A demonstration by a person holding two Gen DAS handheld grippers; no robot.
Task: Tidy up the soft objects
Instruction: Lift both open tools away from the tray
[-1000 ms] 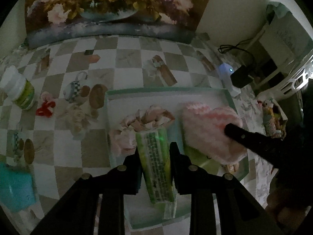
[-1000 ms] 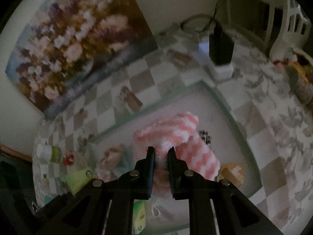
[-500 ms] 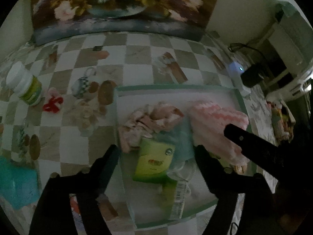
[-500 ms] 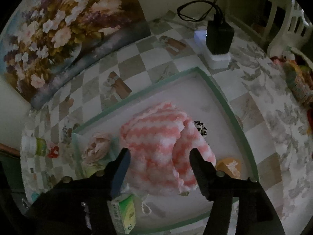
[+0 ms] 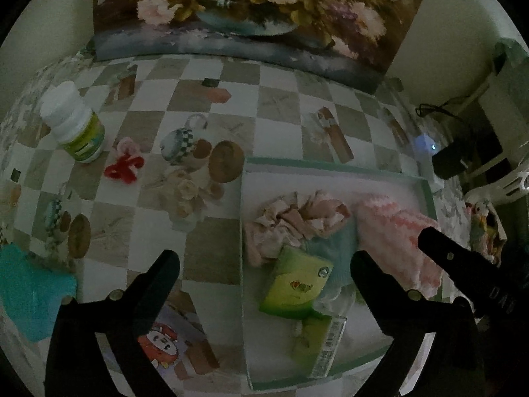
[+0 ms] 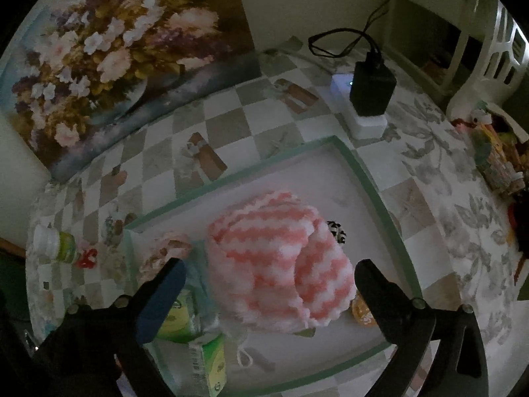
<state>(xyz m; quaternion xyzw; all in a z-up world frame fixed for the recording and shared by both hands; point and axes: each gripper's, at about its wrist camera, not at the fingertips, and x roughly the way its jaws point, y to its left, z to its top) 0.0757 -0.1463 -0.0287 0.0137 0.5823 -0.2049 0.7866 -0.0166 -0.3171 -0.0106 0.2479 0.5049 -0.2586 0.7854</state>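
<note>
A shallow tray with a green rim (image 5: 330, 162) (image 6: 373, 192) lies on the checked tablecloth. In it are a crumpled pink cloth (image 5: 291, 218), a teal cloth (image 5: 337, 248), a green tissue pack (image 5: 297, 284) (image 6: 177, 317) and a fluffy pink-and-white striped cloth (image 5: 393, 228) (image 6: 277, 264). My left gripper (image 5: 264, 264) hovers over the tray's left edge, its jaws opening wide, and the tissue pack lies loose below them. My right gripper (image 6: 269, 274) is over the striped cloth with its jaws opening and its pads clear of the cloth.
A white bottle with a green label (image 5: 74, 125), a red clip (image 5: 124, 168) and a teal cloth (image 5: 29, 291) lie left of the tray. A black charger on a white power strip (image 6: 372, 89) stands behind it. A flower painting (image 5: 258, 10) leans on the wall. A white chair (image 6: 496, 66) is at right.
The left gripper let go of the green tissue pack, which now lies in the tray. The right gripper let go of the striped cloth. Both jaws spread wide.
</note>
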